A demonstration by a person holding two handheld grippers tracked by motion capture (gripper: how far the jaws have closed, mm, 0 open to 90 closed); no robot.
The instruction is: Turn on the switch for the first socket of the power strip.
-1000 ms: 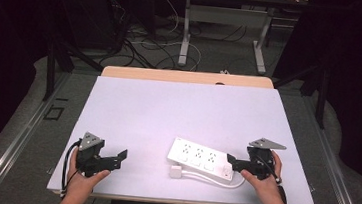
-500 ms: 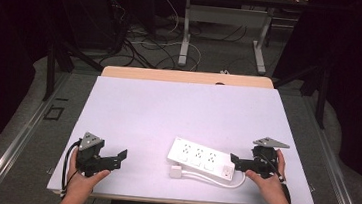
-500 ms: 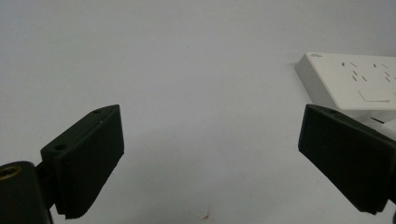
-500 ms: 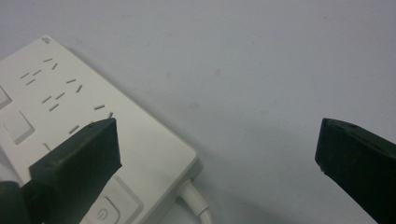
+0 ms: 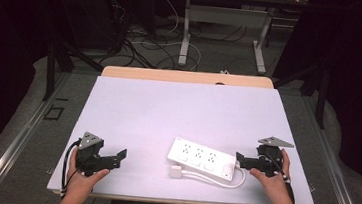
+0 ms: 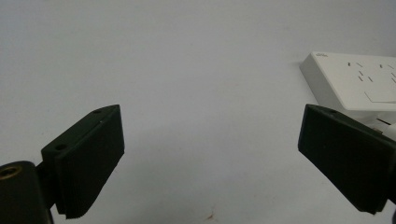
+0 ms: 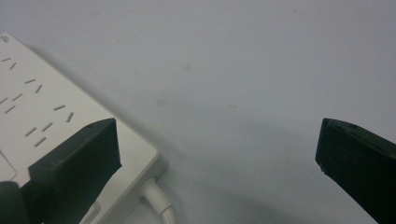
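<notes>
A white power strip [image 5: 201, 158] with several sockets lies flat on the white table [image 5: 178, 112], near the front, right of centre. Its white cable [image 5: 216, 180] loops along the front side to a white plug [image 5: 176, 171]. My right gripper [image 5: 239, 160] rests just right of the strip's cable end, jaws wide open, holding nothing; the strip's corner [image 7: 60, 135] lies by its left jaw. My left gripper [image 5: 119, 158] sits at the front left, open and holding nothing, with the strip's far end [image 6: 355, 79] beyond its right jaw.
A wooden board edge [image 5: 186, 76] borders the table's far side. Beyond it stand metal table legs [image 5: 186, 29] and loose cables [image 5: 140, 38] on the floor. Dark frame posts [image 5: 52, 64] flank the table.
My right gripper has shifted slightly right and toward the front, away from the strip's end. The left gripper and the strip have not moved.
</notes>
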